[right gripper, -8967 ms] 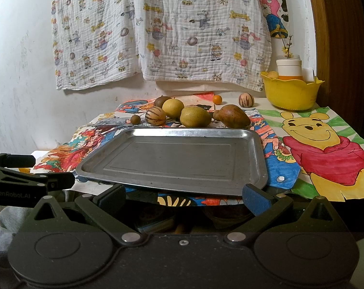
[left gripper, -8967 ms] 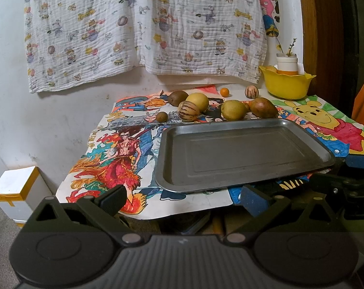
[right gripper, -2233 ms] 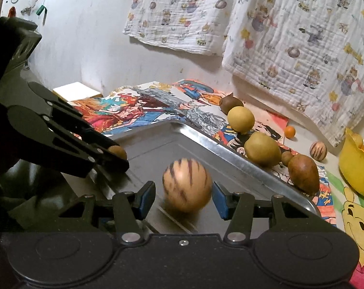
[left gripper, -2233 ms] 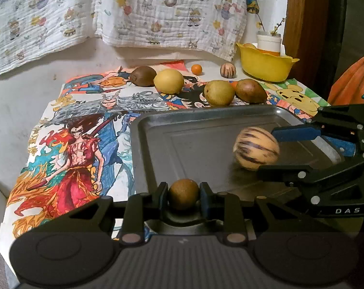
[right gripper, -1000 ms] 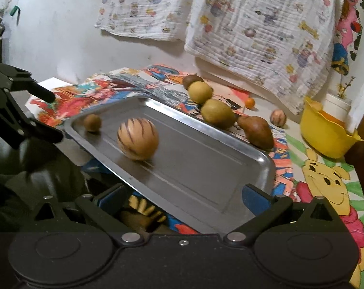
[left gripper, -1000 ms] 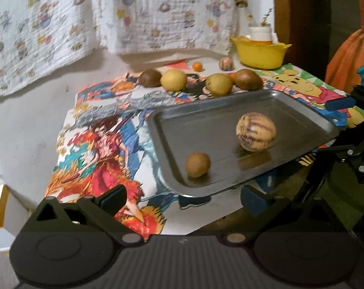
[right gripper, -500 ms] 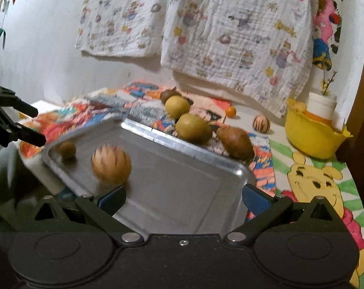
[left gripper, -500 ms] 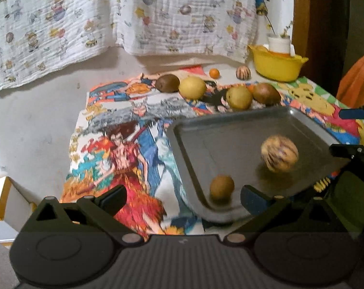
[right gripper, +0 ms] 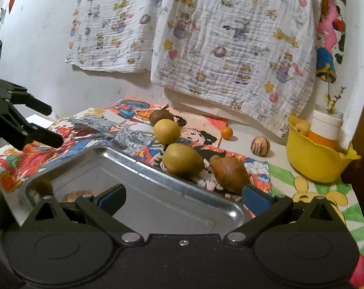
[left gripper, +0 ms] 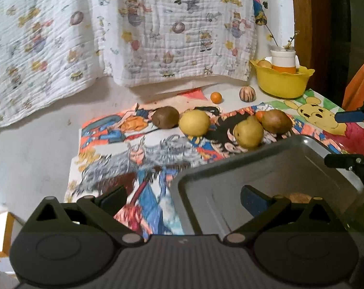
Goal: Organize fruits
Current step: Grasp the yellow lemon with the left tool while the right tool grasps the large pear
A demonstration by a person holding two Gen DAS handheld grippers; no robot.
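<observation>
Two grippers: we hold left gripper and right gripper spread, gripping nothing.
Tray: lower centre; small brown fruit at its left corner.

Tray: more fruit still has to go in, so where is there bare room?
The metal tray is bare across its middle and right end. Its left end holds the small brown fruit and striped fruit. Behind its far rim, the green pear and brown pear crowd.
</observation>
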